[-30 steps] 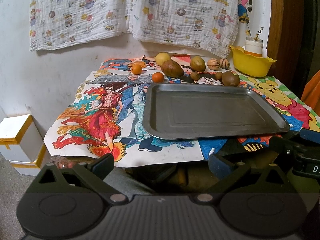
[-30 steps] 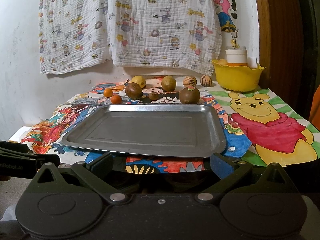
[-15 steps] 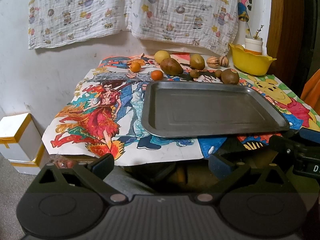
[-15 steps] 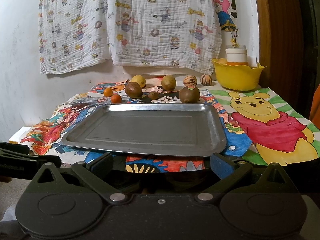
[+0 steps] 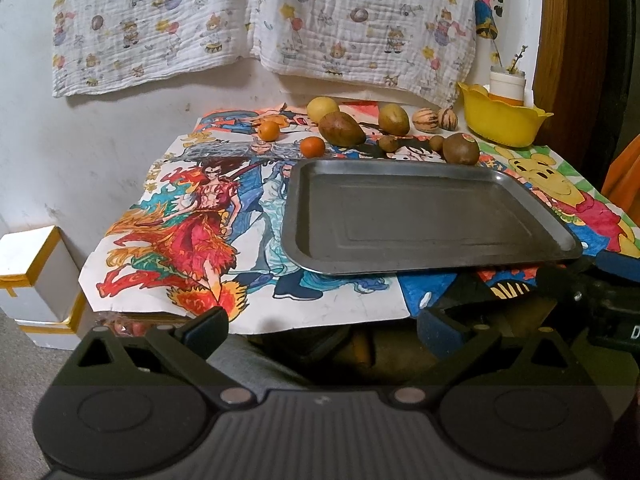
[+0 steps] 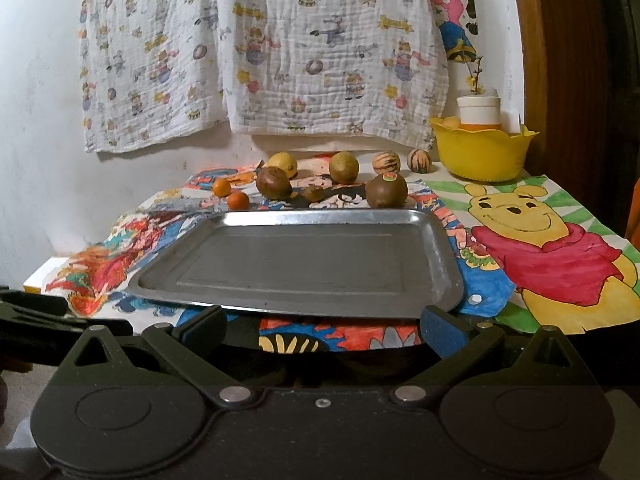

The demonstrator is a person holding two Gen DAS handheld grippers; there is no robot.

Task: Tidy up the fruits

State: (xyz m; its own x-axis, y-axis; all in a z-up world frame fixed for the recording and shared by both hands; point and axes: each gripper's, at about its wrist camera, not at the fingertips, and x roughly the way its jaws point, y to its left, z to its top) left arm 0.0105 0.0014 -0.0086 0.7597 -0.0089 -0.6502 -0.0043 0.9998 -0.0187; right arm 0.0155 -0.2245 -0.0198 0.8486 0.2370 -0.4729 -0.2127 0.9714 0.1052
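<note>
Fruits (image 6: 386, 191) line the table's far edge behind the empty tray (image 6: 448, 256). Left gripper (image 5: 322, 328) and right gripper (image 6: 322, 322) gape wide, empty. Fruits look round, probably firm; grasp across widest girth.

White wall (image 5: 120, 128) behind, with a cloth (image 6: 260, 52) full of little pictures hanging on it. Brown wood (image 6: 560, 60) at the right. Gray floor (image 5: 24, 364) down low on the left, with a white and gold box (image 5: 32, 276) on it. Dim, warm light.

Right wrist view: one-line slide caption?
Open right gripper faces an empty metal tray; fruits line the table behind it.
</note>
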